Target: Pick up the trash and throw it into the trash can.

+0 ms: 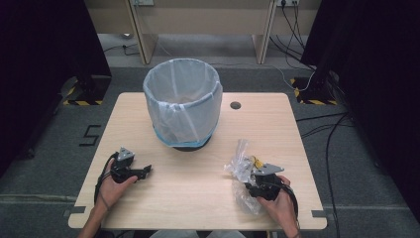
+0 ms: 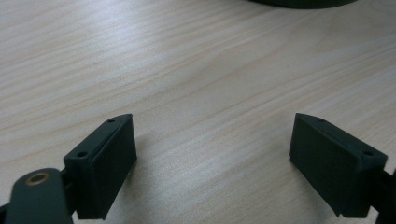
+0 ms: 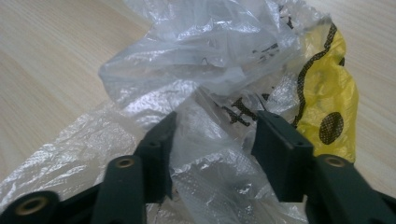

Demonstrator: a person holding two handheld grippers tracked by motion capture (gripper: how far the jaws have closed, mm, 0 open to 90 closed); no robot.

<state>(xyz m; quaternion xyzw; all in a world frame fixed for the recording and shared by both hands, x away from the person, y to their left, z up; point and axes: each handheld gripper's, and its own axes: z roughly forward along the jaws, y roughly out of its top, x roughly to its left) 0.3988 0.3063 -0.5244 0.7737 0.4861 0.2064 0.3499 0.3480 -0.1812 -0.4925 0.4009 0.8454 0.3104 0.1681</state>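
A crumpled clear plastic bag (image 1: 239, 162) with yellow and black print lies on the wooden table (image 1: 198, 198) at the front right. My right gripper (image 1: 250, 184) is over it, held by a hand. In the right gripper view the jaws are partly closed, with bunched plastic of the bag (image 3: 210, 56) pressed between them at the right gripper (image 3: 217, 135). My left gripper (image 1: 145, 171) rests at the front left, pointing right. Its jaws stand wide apart over bare wood in the left gripper view (image 2: 212, 149), holding nothing.
A round bin (image 1: 182, 99) lined with a pale translucent bag stands at the table's middle back; its dark base (image 2: 303, 3) shows at the top of the left gripper view. A small hole (image 1: 236, 105) is in the tabletop right of the bin. Cables run across the floor at the right.
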